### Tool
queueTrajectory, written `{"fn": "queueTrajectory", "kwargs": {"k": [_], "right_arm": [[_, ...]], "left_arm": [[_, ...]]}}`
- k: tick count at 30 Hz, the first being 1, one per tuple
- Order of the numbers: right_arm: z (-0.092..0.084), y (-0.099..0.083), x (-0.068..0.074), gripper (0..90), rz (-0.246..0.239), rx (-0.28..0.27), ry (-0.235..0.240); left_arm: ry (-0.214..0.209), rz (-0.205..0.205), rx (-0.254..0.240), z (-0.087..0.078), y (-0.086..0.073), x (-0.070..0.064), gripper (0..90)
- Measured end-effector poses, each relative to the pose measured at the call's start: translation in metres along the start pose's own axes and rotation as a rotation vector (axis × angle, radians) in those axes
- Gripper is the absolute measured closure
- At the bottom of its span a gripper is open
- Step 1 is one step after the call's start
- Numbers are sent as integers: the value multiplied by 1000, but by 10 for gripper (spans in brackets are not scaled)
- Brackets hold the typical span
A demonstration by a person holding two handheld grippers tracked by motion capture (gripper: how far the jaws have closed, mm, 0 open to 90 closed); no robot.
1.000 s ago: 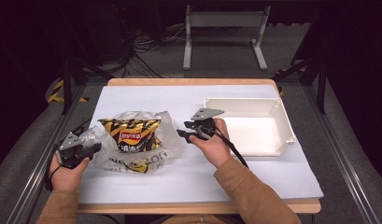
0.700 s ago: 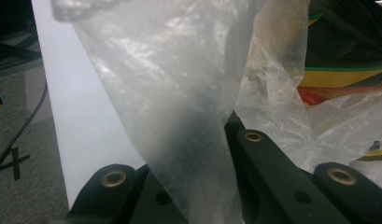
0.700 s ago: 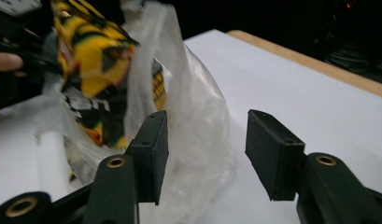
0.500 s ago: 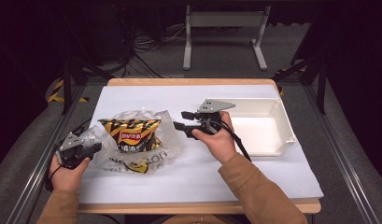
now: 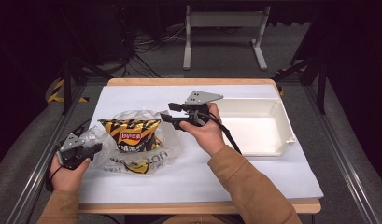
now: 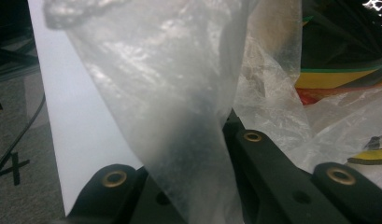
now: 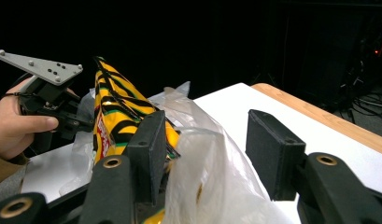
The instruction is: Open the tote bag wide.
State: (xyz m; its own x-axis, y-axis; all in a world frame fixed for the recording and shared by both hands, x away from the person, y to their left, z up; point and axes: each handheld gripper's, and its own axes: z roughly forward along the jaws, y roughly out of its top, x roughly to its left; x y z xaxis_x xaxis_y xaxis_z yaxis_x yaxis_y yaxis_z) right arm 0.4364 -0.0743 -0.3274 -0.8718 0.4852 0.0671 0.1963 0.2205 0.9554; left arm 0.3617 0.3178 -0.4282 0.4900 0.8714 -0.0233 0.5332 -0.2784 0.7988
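The yellow-and-black striped snack packet (image 5: 131, 134) sat inside the crinkled clear plastic bag (image 5: 146, 151) on the white-covered surface (image 5: 254, 172), between the two grippers. The left gripper (image 5: 88, 149) was clamped shut on the bag's edge beside it, probably to anchor it. The right gripper (image 5: 169, 115), lifted above the bag's far side, had just been opening; its jaws stood half apart, pressing on nothing, though a fold of film lay between them.

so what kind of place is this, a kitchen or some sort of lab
Most likely a lab or recording studio, not a kitchen: a white-covered table fenced by metal rails, loose cables on the grey floor, and dark surroundings beyond.
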Motion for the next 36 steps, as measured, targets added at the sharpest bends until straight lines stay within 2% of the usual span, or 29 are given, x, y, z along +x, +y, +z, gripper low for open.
{"fn": "queueTrajectory", "kwargs": {"k": [5, 8, 9, 10, 11, 14, 20, 23, 27, 32, 33, 36], "right_arm": [[9, -1, 2, 498, -11, 17, 6], [11, -2, 2, 638, -27, 32, 8], [9, -3, 1, 741, -35, 33, 2], [9, -3, 1, 741, -35, 33, 2], [6, -3, 1, 834, -50, 29, -11], [2, -6, -1, 877, -55, 32, -34], [-4, -18, -3, 888, -31, 32, -50], [-10, -30, -1, 890, -52, 31, -50], [-16, -46, 0, 896, -40, 31, -55], [-14, -62, 4, 897, -41, 31, -38], [-11, -72, 6, 898, -44, 44, -37], [-8, -81, 8, 898, -35, 58, -39]], "left_arm": [[-2, -1, -1, 0, 0, 0, 888], [-2, 1, -1, 0, -1, 0, 887], [-3, 0, -3, 0, -1, 0, 887], [-3, 0, -3, 0, -1, 0, 887], [-4, 2, -3, 0, -1, 0, 887], [-2, 3, -4, 0, -1, 0, 887], [-1, 0, -7, -1, -1, -1, 886], [1, 4, -9, -2, -2, 0, 885], [0, 1, -11, -2, -2, -1, 885], [4, 3, -7, -1, -2, -2, 877], [3, 5, -6, 0, -1, -1, 875], [0, 7, -5, 0, -2, -2, 875]]}}
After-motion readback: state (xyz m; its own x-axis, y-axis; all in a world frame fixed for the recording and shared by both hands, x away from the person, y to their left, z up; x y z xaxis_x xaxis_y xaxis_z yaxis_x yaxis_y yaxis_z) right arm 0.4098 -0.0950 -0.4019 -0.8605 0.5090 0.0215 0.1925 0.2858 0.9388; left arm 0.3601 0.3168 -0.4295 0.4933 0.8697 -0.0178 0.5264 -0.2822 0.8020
